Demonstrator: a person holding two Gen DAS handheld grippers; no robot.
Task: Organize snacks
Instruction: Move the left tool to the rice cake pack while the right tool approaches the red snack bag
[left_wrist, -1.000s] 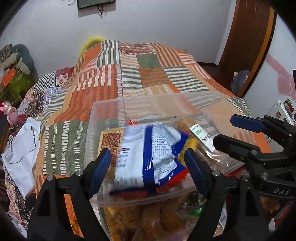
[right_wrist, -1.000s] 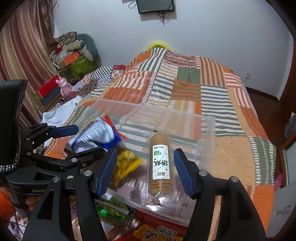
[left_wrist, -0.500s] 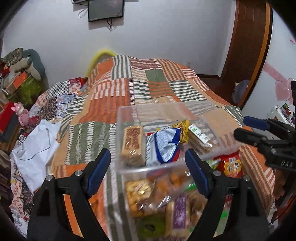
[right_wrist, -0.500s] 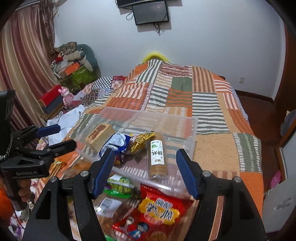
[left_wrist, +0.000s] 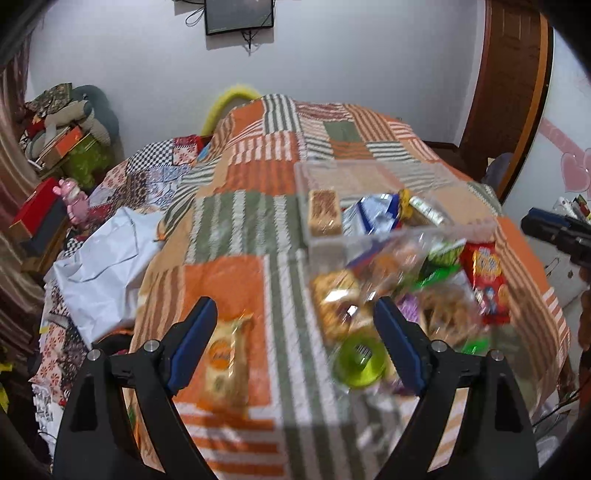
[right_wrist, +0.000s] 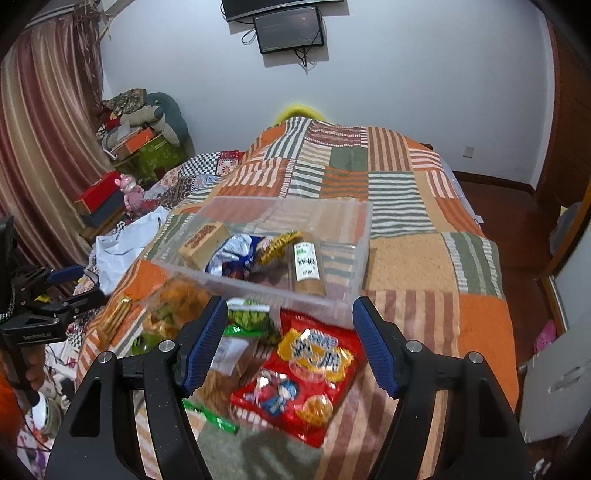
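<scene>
1. Bedroom: a bed (right_wrist: 417, 206) under an orange, green and white patchwork quilt carries the items; a white wall with a screen (right_wrist: 290, 29) stands beyond, curtains (right_wrist: 40, 122) and stacked clutter at the left.
2. Clear bin (right_wrist: 354, 251): rests on the quilt, just ahead of the right gripper (right_wrist: 290, 347). Inside, left to right: a tan block snack (right_wrist: 203, 243), a blue-and-white bag (right_wrist: 232, 254), a yellow packet (right_wrist: 277, 243) and an upright-labelled brown roll (right_wrist: 308, 266) lying flat.
3. Loose snacks: a pile lies on the quilt between the bin and the grippers. A red bag (right_wrist: 310, 373) sits directly under and between the right gripper's fingers, apart from the pads. Green packets (right_wrist: 247, 317) and clear bags of orange-brown snacks (right_wrist: 177, 299) lie to its left.
4. Left gripper (left_wrist: 293, 347): released, nothing between the pads; its jaws have just been opening. A yellow-tan packet (left_wrist: 223, 365) lies on the quilt below, near the left finger. A green round item (left_wrist: 360, 362) lies near the right finger; blurred, not identifiable.
5. Right gripper: released, holding nothing; its jaws have just been opening.
6. Relative position: the left gripper appears at the left edge of the right wrist view, well apart from the right one, and a person's hand (right_wrist: 33, 365) grips its handle.
</scene>
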